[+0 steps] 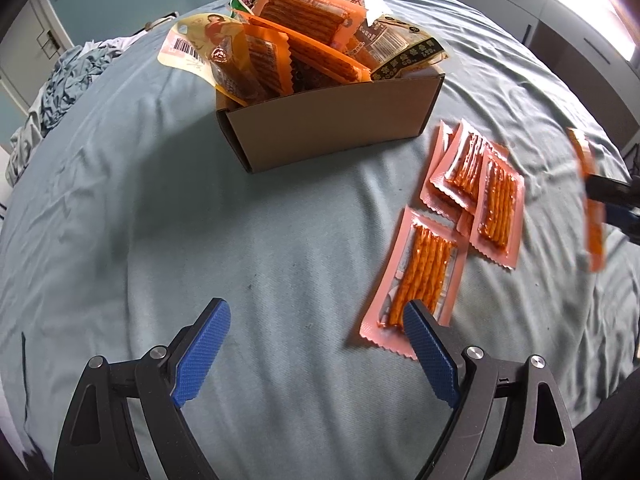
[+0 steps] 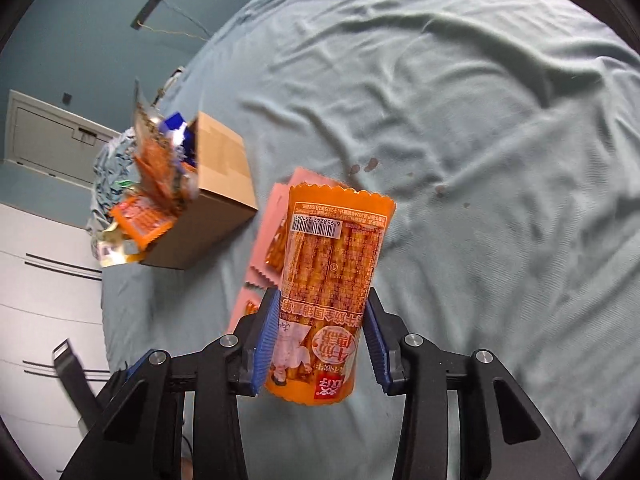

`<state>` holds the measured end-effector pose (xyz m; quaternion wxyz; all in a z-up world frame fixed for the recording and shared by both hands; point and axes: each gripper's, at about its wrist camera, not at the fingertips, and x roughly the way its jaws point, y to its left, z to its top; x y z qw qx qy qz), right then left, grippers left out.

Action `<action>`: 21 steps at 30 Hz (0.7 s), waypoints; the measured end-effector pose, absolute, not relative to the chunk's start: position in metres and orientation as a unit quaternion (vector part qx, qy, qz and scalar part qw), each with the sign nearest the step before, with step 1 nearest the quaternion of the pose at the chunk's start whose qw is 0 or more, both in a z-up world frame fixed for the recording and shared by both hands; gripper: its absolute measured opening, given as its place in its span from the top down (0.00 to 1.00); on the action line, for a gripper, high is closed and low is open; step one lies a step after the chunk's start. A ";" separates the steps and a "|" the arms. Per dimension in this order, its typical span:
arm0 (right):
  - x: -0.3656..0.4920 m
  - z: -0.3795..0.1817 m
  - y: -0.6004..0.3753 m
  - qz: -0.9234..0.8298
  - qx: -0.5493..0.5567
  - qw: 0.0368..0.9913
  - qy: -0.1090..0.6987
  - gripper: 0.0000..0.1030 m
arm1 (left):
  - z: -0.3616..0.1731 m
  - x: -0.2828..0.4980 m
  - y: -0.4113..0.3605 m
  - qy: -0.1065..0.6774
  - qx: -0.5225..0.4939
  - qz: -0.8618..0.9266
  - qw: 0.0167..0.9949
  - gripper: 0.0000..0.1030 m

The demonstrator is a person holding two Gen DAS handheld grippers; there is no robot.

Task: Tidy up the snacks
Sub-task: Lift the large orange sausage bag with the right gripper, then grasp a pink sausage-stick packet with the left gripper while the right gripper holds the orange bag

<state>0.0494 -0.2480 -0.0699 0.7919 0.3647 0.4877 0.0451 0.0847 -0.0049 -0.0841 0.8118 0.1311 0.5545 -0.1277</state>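
Right gripper has its fingers pinching an orange snack pack, lifted above the bed. Left gripper hangs spread wide, nothing in it, near the pink packets beside the cardboard box.

Orange snack packet: barcode digits 6 958242 251091, upside down; Chinese print unreadable.

Bedsheet left of box clear; packets right.
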 end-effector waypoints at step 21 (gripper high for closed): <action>0.042 -0.096 -0.258 0.008 0.379 0.770 0.514 0.62 | -0.146 0.082 -0.057 0.575 0.212 -0.204 0.763 0.00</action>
